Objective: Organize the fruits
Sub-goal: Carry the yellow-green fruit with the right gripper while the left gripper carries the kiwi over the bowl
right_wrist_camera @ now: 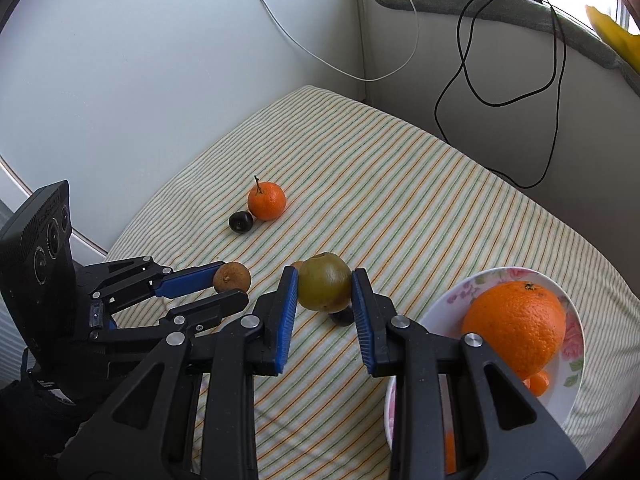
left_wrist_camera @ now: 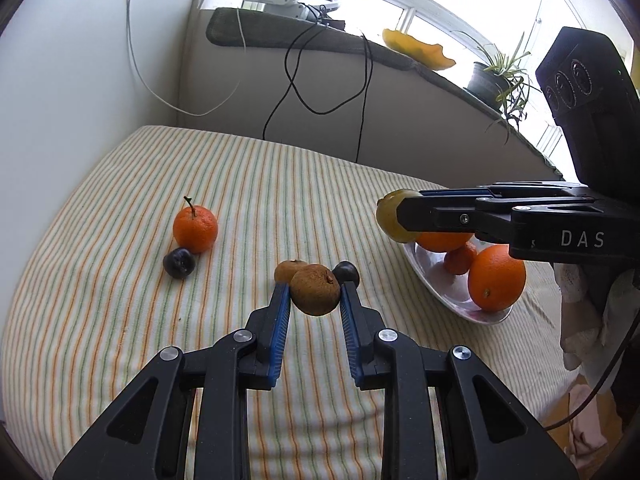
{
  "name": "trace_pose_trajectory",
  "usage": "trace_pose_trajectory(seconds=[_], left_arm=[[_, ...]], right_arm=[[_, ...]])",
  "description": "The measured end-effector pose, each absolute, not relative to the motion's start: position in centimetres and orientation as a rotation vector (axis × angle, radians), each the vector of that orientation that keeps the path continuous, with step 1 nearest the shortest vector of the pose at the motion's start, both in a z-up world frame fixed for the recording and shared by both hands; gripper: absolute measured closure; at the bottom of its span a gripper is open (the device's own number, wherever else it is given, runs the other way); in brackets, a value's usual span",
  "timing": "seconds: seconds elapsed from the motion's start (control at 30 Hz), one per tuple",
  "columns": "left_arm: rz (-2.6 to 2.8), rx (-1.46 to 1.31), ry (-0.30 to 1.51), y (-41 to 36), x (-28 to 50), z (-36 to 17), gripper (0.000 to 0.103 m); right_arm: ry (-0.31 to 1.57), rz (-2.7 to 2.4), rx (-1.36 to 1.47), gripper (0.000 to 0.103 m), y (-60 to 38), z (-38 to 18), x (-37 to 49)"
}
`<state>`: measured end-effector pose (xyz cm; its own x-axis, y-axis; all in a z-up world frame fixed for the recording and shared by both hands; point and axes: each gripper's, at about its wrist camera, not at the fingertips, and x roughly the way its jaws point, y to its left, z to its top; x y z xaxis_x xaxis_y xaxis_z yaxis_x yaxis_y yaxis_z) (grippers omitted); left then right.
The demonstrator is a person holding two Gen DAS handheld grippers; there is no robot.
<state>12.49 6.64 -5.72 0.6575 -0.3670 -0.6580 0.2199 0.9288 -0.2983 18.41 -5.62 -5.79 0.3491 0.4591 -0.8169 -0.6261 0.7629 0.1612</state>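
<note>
Fruits are all over this striped cloth, so quick rundown. Left gripper has its blue pads pinching a brown fruit from both sides, and it looks held just above the cloth. Right behind it sits a second brown fruit, and a dark plum is just beside that one on the cloth. Right gripper is clamped on a yellow-green fruit, held up near the edge of the flowered plate. From the left wrist view that green one hangs right at the plate's rim. On the plate there's a big orange, another orange behind it and a small mandarin tucked between them. Farther back on the cloth, well apart from the plate, a stemmed tangerine sits with another dark plum touching it or close to it, can't quite tell which. Some black cables dangle down the wall behind.
</note>
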Motion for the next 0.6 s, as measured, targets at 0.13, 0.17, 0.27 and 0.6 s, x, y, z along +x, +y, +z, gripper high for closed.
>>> trace_pose_trajectory(seconds=[0.13, 0.17, 0.27, 0.6], left_arm=[[-0.371, -0.196, 0.781, 5.0, 12.6, -5.2, 0.079], [-0.38, -0.196, 0.781, 4.6, 12.7, -5.2, 0.079], [-0.406, -0.192, 0.783, 3.2, 13.1, -5.0, 0.079], [-0.473, -0.17, 0.794, -0.6, 12.8, -4.8, 0.079]], right_arm=[[0.957, 0.7, -0.16, 0.075, -7.7, -4.5, 17.9], [0.951, 0.695, -0.151, 0.075, -8.2, -4.1, 17.8], [0.935, 0.68, -0.13, 0.075, -10.1, -3.4, 17.4], [0.909, 0.602, -0.08, 0.075, -16.6, -2.5, 16.9]])
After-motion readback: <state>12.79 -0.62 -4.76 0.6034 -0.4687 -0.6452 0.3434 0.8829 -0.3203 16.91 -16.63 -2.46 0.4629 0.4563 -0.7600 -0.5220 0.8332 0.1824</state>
